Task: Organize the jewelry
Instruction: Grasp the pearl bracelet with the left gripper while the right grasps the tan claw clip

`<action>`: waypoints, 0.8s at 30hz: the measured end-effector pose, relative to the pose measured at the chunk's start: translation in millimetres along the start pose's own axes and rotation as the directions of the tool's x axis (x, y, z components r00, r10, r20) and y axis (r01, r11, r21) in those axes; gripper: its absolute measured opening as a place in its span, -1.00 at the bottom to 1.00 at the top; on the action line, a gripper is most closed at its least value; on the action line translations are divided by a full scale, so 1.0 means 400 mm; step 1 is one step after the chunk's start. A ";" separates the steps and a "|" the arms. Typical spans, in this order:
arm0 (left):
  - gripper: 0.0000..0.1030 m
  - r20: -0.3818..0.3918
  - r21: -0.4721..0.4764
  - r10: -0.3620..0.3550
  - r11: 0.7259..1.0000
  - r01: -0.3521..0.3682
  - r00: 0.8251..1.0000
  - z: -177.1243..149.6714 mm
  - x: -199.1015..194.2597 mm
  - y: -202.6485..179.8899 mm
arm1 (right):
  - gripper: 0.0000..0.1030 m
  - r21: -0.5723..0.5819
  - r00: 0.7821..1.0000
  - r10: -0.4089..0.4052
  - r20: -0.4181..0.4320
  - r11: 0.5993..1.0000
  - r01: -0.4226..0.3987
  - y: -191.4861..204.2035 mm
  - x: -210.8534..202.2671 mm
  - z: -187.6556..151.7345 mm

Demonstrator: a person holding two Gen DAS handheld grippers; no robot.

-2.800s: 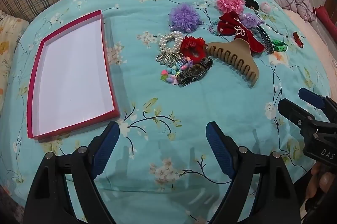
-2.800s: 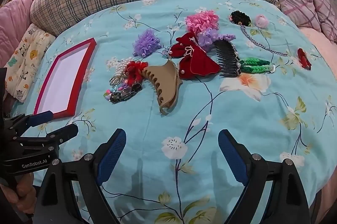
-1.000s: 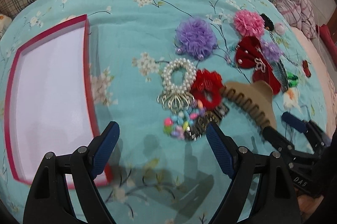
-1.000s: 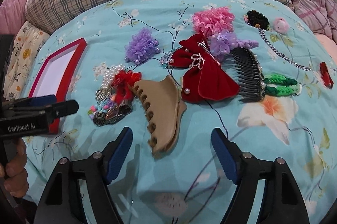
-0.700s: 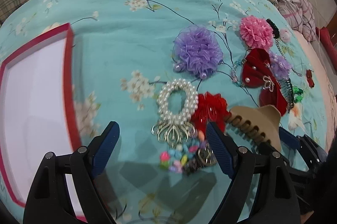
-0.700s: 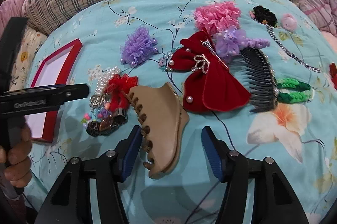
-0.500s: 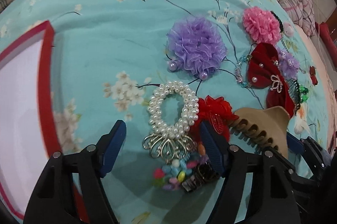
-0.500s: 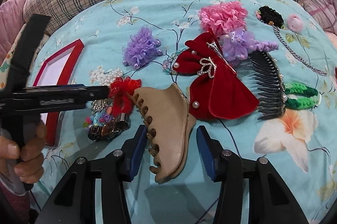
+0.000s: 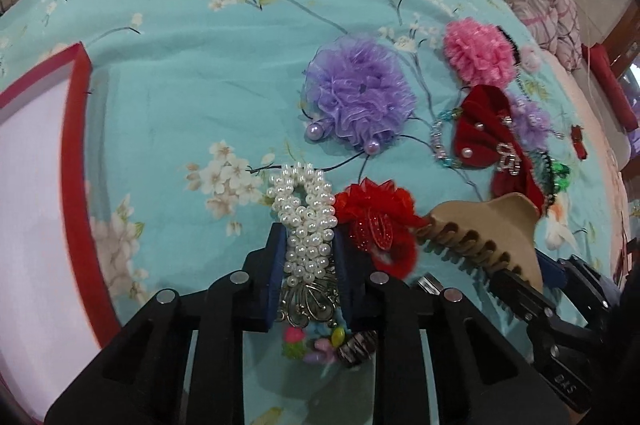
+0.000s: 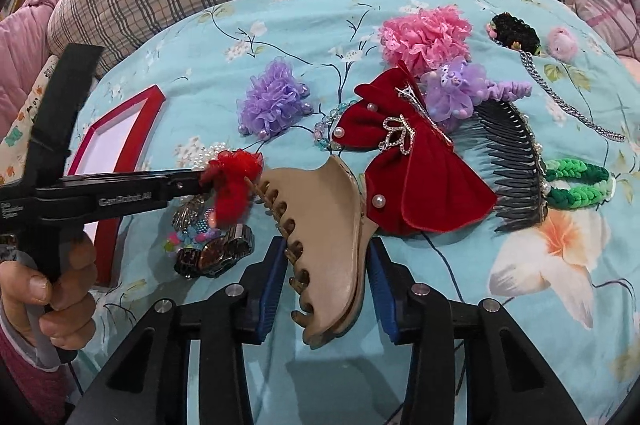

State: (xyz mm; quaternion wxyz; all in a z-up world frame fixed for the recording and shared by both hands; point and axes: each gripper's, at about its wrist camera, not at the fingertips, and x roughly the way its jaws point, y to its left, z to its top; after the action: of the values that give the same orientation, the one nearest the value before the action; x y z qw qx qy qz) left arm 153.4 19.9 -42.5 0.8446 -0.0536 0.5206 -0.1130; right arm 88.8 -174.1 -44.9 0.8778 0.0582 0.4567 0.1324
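Left wrist view: one pearl bracelet [image 9: 306, 221], one red-rimmed tray [image 9: 76, 113]

White pearl bracelet [image 9: 306, 221]; tan hair clip [image 10: 324, 237]; red velvet bow [image 10: 412, 177]; purple scrunchie [image 9: 358, 97]; pink scrunchie [image 9: 478, 51]; red-rimmed white tray [image 9: 76, 129]; turquoise floral bedspread [image 9: 192, 65].

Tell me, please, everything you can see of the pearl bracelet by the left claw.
The pearl bracelet is a thick band of clustered white beads with an ornate silver metal charm at its near end. It lies on the teal floral bedsheet, squeezed into a narrow loop between the blue pads of the left claw, which has shut on it. A red fabric flower touches its right side.
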 end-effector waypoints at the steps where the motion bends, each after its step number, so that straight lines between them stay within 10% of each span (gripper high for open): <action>1: -0.60 0.008 -0.001 -0.004 1.000 0.004 1.000 -0.006 -0.015 0.000 | -0.21 0.003 1.000 0.003 0.005 1.000 -0.003 0.000 -0.006 -0.001; 24: -0.61 0.123 -0.091 0.005 0.996 0.006 0.992 -0.071 -0.227 0.117 | -0.54 -0.051 0.997 0.035 0.065 0.998 -0.032 0.098 -0.097 0.009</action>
State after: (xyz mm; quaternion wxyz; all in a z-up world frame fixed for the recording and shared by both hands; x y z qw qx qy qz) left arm 95.1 88.5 13.8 0.8717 -0.0990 0.4721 -0.0859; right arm 63.4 -147.5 -3.8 0.8911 0.0484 0.4232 0.1564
